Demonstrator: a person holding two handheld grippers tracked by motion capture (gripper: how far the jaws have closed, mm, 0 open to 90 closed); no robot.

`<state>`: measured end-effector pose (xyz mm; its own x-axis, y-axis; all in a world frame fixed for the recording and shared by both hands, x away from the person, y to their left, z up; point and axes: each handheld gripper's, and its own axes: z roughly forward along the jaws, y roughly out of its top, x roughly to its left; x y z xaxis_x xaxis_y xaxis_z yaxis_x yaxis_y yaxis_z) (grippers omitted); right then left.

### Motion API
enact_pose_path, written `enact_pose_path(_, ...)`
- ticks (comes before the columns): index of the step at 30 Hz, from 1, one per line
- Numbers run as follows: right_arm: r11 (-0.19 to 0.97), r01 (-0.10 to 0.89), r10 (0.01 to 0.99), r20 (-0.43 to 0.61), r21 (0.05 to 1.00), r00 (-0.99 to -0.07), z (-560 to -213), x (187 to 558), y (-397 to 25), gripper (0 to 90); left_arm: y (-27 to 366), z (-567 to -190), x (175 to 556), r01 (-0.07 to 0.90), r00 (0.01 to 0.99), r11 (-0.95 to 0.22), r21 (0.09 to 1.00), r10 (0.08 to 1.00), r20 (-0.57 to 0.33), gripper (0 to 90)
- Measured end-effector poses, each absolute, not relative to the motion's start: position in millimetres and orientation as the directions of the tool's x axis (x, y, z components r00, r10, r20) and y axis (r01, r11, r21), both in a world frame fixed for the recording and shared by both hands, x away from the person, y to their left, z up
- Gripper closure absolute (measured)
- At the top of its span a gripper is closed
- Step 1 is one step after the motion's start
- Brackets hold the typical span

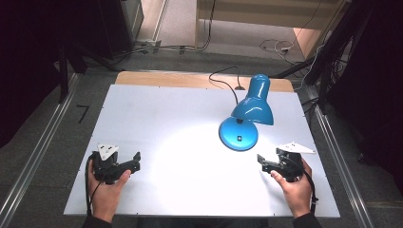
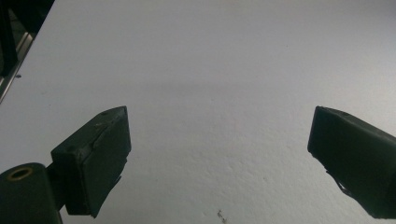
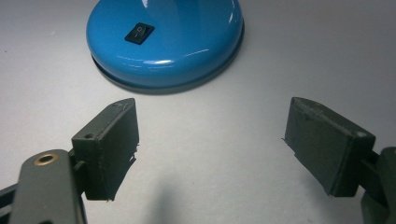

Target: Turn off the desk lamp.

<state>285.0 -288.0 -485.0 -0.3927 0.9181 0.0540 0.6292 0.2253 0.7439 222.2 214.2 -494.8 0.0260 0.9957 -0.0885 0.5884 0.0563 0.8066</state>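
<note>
The lamp stands lit at the counter's right-centre; its base switch lies just ahead of the right gripper, jaws wide and empty. The left gripper, jaws also wide, sits well apart; the right hand is likely nearer.

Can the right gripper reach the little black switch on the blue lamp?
Probably yes. The right gripper is open, its fingers apart, and the switch on the lamp base lies just ahead, with bare table between them.
</note>
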Motion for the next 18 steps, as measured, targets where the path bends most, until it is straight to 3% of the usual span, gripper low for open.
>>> enact_pose_path(18,0.233,0.618,0.909,0.058,0.751,-0.413,-485,293,-263,20.3,216,-495,222,0.588,0.024,0.066,0.806,0.995,-0.099,6.8)
